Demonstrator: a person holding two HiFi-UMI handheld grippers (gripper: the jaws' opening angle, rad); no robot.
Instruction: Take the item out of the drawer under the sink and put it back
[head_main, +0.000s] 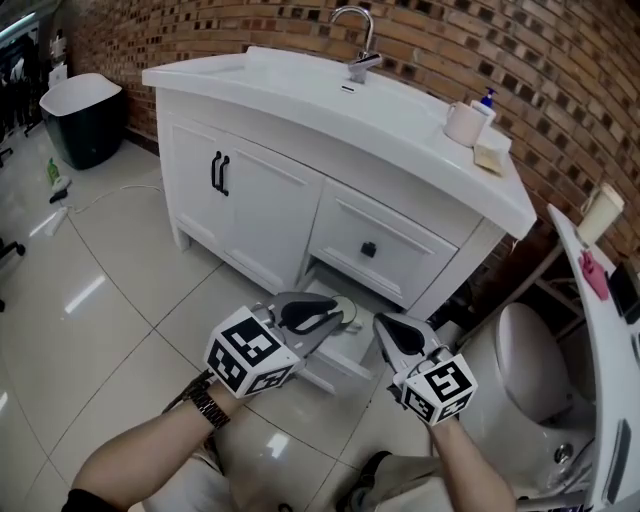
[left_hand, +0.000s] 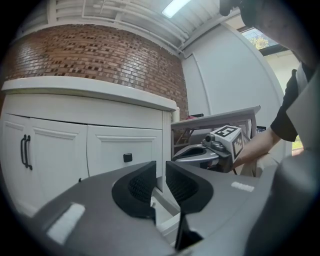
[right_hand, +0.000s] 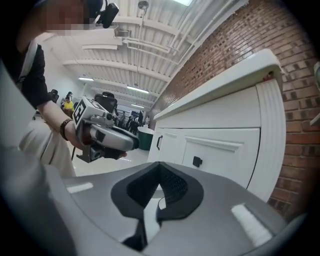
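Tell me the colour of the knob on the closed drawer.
Black. The knob shows best in the head view.

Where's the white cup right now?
Head view: the white cup stands at the right end of the vanity countertop, right of the faucet, beside a blue-capped bottle.

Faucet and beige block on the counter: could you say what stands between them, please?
A pale cup, a blue-topped bottle beside it, in the head view.

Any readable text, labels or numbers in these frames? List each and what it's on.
No readable text anywhere.
Left cube on the left gripper, right cube on the right gripper: square marker patterns only, no words.
Pump bottle on the sink counter: label too small to read.
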